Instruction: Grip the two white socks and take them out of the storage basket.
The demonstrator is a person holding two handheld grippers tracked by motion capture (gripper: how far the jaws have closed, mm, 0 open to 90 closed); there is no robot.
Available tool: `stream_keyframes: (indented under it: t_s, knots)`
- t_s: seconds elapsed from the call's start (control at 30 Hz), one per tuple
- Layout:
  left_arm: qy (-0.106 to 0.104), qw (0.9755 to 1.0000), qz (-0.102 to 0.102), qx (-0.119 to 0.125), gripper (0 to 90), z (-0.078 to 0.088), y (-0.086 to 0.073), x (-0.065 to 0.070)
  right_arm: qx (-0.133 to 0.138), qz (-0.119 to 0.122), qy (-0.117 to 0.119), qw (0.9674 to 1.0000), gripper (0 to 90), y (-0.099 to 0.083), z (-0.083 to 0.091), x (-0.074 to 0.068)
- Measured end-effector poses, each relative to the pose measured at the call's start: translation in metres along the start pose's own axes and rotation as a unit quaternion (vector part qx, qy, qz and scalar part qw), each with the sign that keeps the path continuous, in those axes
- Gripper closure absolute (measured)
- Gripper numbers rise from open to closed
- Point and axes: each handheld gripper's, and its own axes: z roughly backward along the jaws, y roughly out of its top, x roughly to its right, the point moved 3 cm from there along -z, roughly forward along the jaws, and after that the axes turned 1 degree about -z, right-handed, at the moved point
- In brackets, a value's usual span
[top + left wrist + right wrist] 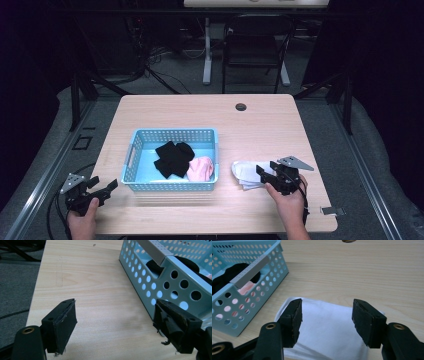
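At the table's near edge, the right gripper point(325, 322) stands with jaws wide over a folded white cloth point(329, 330), which lies flat just right of the blue basket point(172, 186). The left gripper point(115, 327) rests spread and empty beside the basket's left wall. Inside lie a black cloth point(172, 157) and a pink cloth point(202, 168).

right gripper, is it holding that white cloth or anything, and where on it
Nothing is held. The right gripper has its jaws wide open over the folded white cloth on the table, pads not pressing it.
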Motion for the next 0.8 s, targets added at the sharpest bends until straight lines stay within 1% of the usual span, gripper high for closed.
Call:
stream_keyframes:
  t_s: [0.13, 0.17, 0.3, 0.47, 0.57, 0.7, 0.77, 0.8]
  knots:
    - [0.0, 1.0, 0.0, 0.0, 18.6, 0.0, 0.0, 0.0, -0.002, 0.015, 0.009, 0.9999, 41.3, 0.0, 0.001, -0.009]
    - [0.001, 1.0, 0.0, 0.001, 18.6, 0.0, 0.0, 0.0, 0.002, 0.015, 0.014, 0.9998, 41.3, -0.001, 0.0, -0.013]
    - [0.0, 1.0, -0.002, -0.001, 18.6, 0.0, 0.0, 0.0, -0.004, 0.038, 0.028, 0.9989, 41.4, -0.003, -0.003, -0.025]
    - [0.0, 1.0, -0.002, -0.001, 18.5, 0.0, 0.0, 0.0, -0.002, 0.063, 0.034, 0.9974, 41.8, -0.007, -0.008, -0.036]
    - [0.0, 1.0, -0.003, -0.004, 18.6, -0.001, 0.0, 0.0, -0.004, 0.064, 0.038, 0.9972, 42.2, -0.008, -0.011, -0.04]
    - [-0.001, 1.0, -0.006, -0.003, 18.6, -0.001, 0.0, 0.002, -0.018, 0.073, 0.049, 0.996, 42.8, -0.013, -0.018, -0.046]
    - [0.0, 1.0, -0.006, -0.003, 18.6, -0.001, 0.0, 0.002, -0.026, 0.081, 0.048, 0.9952, 42.9, -0.015, -0.02, -0.048]
    - [0.0, 1.0, -0.006, -0.003, 18.6, -0.001, 0.0, 0.002, -0.026, 0.081, 0.048, 0.9952, 42.8, -0.015, -0.021, -0.048]
